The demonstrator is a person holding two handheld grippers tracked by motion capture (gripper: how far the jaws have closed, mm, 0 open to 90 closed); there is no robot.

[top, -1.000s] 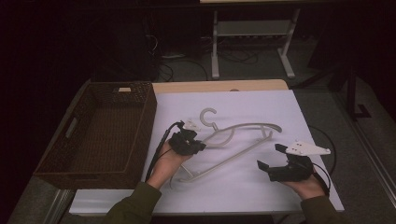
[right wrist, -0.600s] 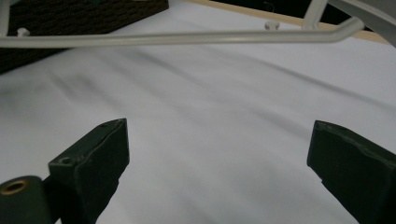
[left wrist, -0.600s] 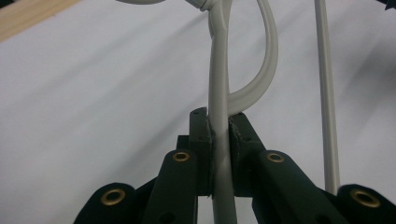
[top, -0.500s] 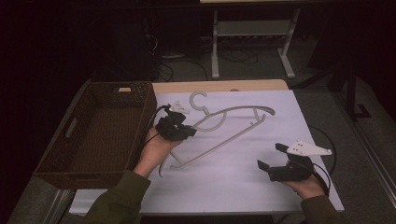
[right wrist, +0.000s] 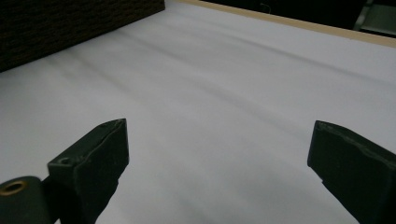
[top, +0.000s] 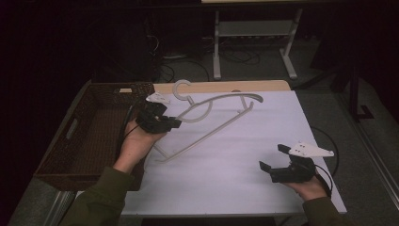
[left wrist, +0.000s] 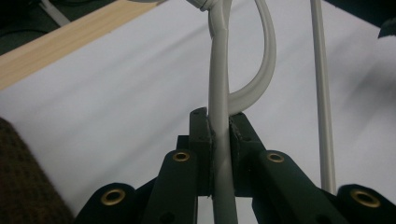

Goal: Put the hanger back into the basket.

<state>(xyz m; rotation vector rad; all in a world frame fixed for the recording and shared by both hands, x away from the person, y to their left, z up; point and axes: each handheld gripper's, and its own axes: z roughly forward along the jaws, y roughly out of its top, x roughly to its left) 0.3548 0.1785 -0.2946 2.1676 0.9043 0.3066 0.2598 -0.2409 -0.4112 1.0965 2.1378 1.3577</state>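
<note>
The hanger (top: 211, 117) is a pale grey-white all over, hook and bars alike. Both claws, left claw (top: 175, 123) and right claw (top: 273, 157), are black, each topped by a light grey plate. The basket (top: 89, 141) is dark brown with a woven pattern. The table (top: 235, 174) wears a white cover; its far edge looks like light wood. The sleeves seem olive green in the dim light.

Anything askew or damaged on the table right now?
Nothing looks damaged. The pale grey plastic hanger sits tilted, one end lifted by the left gripper clamped on its arm beside the dark wicker basket; the right gripper is open.
</note>
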